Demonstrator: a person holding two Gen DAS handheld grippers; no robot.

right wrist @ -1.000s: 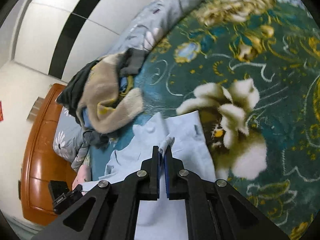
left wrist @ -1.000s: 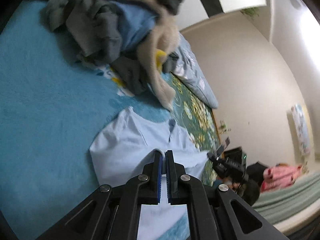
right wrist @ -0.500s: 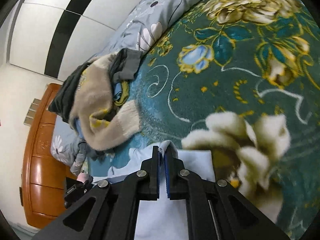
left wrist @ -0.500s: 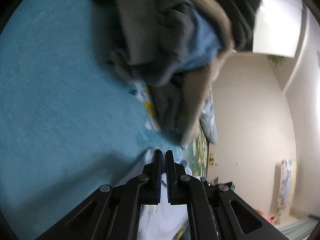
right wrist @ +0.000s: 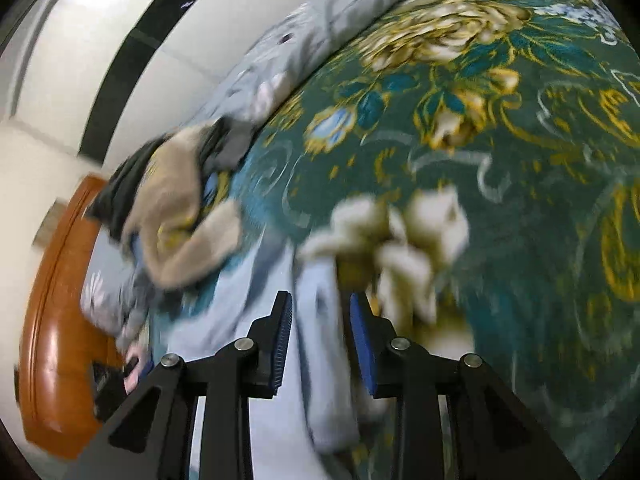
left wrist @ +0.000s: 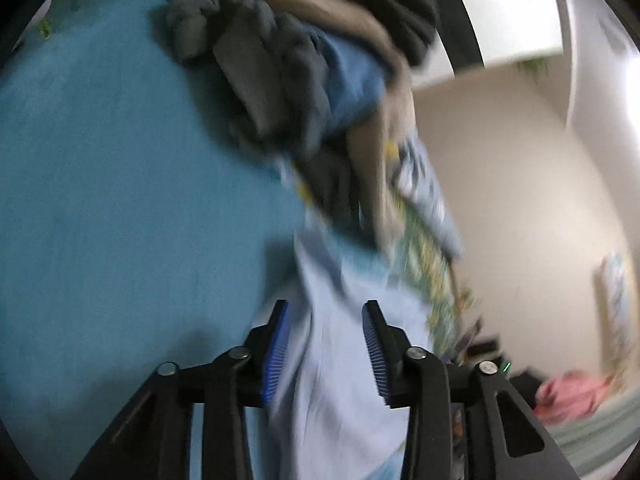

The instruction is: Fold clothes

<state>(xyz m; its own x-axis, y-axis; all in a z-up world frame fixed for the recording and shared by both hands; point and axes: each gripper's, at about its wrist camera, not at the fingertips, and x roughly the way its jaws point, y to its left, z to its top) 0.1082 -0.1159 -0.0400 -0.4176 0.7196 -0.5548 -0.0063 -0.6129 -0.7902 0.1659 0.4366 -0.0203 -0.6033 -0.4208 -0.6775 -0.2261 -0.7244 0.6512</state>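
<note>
A green flowered blanket [right wrist: 500,184] fills the right wrist view, with a grey pillow [right wrist: 320,20] at twelve o'clock and a wooden headboard [right wrist: 52,320] at eight o'clock.

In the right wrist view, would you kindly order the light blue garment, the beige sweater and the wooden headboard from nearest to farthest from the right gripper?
1. Light blue garment: between the opening jaws of the right gripper.
2. Beige sweater: up-left, on the clothes pile.
3. Wooden headboard: far left, beyond the pile.

Left tool [left wrist: 325,314] and right tool [right wrist: 320,303] jaws are opening.
</note>
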